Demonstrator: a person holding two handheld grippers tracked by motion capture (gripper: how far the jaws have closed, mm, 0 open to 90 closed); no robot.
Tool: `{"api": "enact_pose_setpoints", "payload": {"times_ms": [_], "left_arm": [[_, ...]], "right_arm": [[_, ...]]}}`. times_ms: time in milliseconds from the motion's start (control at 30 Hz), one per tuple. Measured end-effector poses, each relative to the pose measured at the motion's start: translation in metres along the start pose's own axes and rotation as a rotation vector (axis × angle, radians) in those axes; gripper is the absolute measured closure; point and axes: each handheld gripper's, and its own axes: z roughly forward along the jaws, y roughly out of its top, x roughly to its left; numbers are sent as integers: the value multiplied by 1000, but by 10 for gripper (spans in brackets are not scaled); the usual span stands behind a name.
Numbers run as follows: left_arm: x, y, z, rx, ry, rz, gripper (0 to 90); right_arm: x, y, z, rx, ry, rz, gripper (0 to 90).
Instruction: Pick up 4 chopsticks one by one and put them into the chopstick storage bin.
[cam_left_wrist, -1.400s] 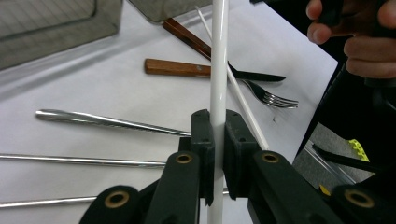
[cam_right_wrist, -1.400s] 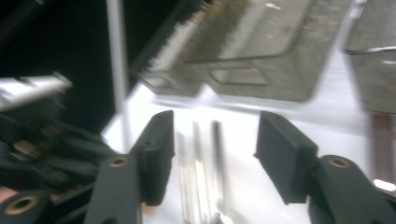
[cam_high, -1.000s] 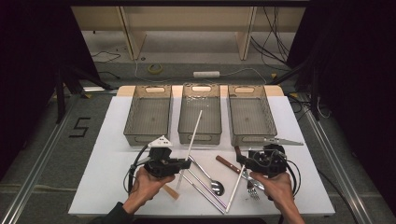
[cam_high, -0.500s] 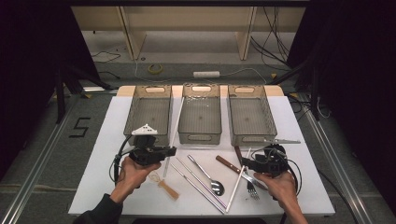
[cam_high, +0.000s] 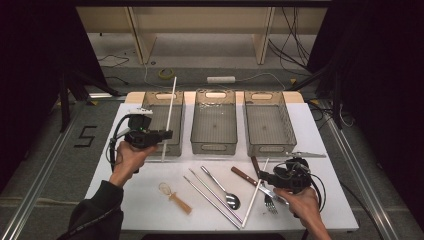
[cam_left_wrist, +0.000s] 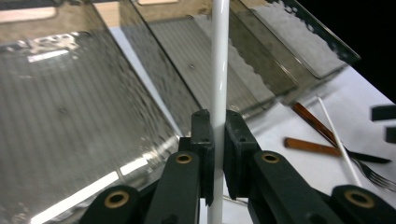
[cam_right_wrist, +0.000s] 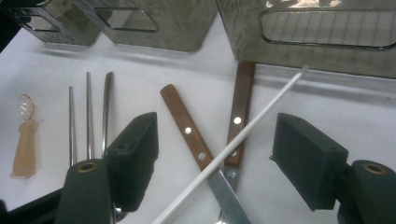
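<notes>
While clamped, chopstick between left tool pads

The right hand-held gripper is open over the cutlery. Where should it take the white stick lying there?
Grip the white stick mid-shaft from above, jaws astride it, just past where it crosses the knife and fork: there it rides raised off the table.

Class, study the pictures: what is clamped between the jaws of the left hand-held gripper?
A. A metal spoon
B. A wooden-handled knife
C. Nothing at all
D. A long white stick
D: the left hand-held gripper is shut on the long white stick, held upright.
</notes>
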Motion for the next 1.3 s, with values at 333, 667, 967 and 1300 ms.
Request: {"api": "enact_pose_setpoints", "payload": {"times_ms": [333, 667, 967, 1300], "left_arm": [[39, 26, 15, -16, 96, -65, 835], [74, 34, 32, 16, 208, -116, 833], [87, 29, 49, 76, 249, -140, 829], [92, 22, 57, 112, 267, -163, 756]], "right_arm": [[2, -2, -1, 1, 5, -10, 319], [2, -2, 2, 18, -5, -15, 319], [2, -2, 3, 23, -4, -21, 319], [3, -2, 4, 30, 2, -28, 319]]}}
